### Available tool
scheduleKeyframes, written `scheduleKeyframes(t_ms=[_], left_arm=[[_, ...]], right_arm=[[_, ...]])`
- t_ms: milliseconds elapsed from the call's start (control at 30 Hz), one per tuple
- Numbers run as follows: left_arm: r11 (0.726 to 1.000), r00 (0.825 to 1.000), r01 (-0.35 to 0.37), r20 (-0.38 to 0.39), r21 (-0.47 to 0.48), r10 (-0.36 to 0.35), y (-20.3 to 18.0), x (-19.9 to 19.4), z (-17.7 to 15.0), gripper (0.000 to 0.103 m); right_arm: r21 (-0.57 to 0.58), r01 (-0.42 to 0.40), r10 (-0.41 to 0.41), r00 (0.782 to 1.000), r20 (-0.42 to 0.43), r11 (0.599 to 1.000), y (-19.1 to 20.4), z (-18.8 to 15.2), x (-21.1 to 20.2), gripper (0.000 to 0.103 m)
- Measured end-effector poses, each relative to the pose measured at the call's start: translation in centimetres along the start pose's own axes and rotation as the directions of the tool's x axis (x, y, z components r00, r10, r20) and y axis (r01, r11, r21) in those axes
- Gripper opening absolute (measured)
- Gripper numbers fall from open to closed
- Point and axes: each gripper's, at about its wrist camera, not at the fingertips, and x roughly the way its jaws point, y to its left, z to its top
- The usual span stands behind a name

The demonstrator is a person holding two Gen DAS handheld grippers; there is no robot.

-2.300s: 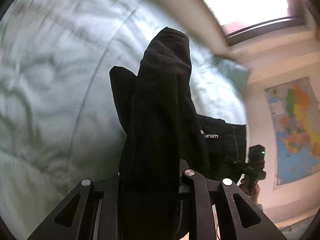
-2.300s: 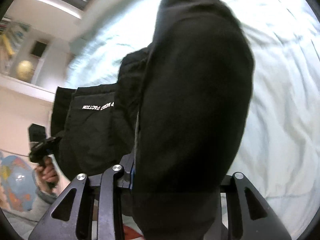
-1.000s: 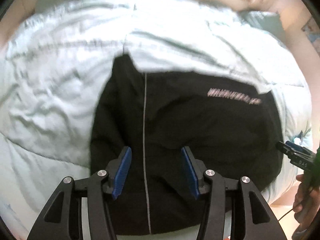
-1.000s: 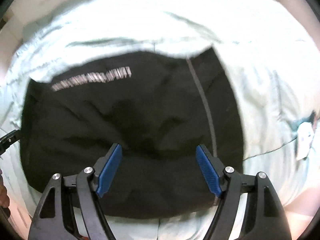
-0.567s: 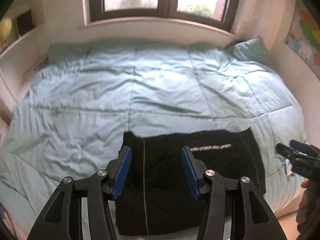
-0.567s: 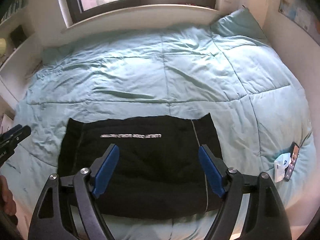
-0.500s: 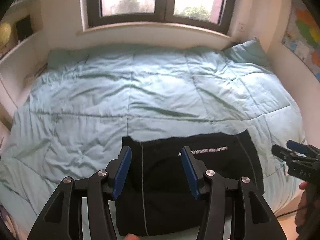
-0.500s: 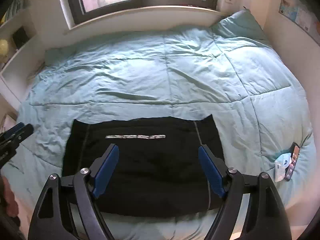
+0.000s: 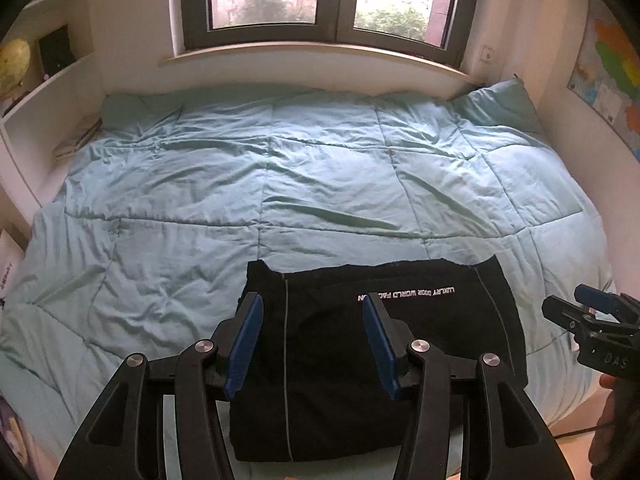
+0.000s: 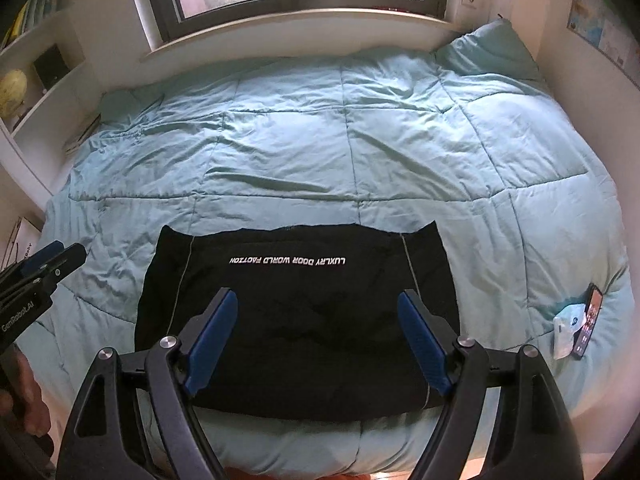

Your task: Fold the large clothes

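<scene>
Lying flat near the front edge of the bed point(image 10: 400, 152), the black garment point(image 10: 304, 320) is folded into a rough rectangle on the pale blue quilt point(image 9: 320, 184), with a line of white lettering across its upper part and thin pale seams running down either side. At the far left of the room, a globe point(image 9: 14, 66) sits on white shelves point(image 9: 44, 92). Left of centre, the left hand-held gripper point(image 9: 312, 340) hangs above the garment's left portion with its blue pads point(image 9: 244, 340) apart and nothing between them; it is clear of the cloth. Behind the bed, a dark-framed window point(image 9: 320, 4) fills the back wall, and a blue pillow point(image 10: 488, 52) leans in the far right corner. Right of centre, the right hand-held gripper point(image 10: 316, 348) hovers over the garment's middle, its jaws spread wide and empty. Further right, a phone point(image 10: 588, 320) and a small white packet point(image 10: 566, 328) lie on the quilt near the bed's right edge. A coloured map point(image 9: 608, 76) hangs on the right wall.
</scene>
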Motion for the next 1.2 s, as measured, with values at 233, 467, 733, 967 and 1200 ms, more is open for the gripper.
scheduleKeyframes(t_ms=[233,467,733,967,1200], left_arm=[[1.0,1.0,-0.006,-0.004,0.006,0.006,-0.4,-0.1,-0.4,0.053],[0.998,1.0,-0.025,0.014,0.051,0.024,-1.1,-0.3,-0.6,0.053],[0.998,1.0,-0.026,0.002,0.054,0.026,-1.1,0.0,-0.6,0.053],[0.997,1.0,-0.03,0.001,0.067,0.03,-1.3,0.5,-0.4,0.053],[0.996,0.999,-0.035,0.009,0.078,0.034,-1.7,0.6,-0.2,0.053]], right_arm=[[-0.013,0.001,-0.001,1.0,-0.013,1.0,0.3,-0.5,0.3,0.084],[-0.012,-0.003,0.003,1.0,-0.026,1.0,0.3,-0.8,0.6,0.084],[-0.012,-0.009,0.009,0.999,-0.036,1.0,0.1,-0.7,0.9,0.084],[-0.02,-0.018,0.017,0.998,-0.055,1.0,-0.1,-0.5,1.7,0.084],[-0.024,-0.021,0.019,0.998,-0.062,0.999,-0.2,-0.2,2.1,0.084]])
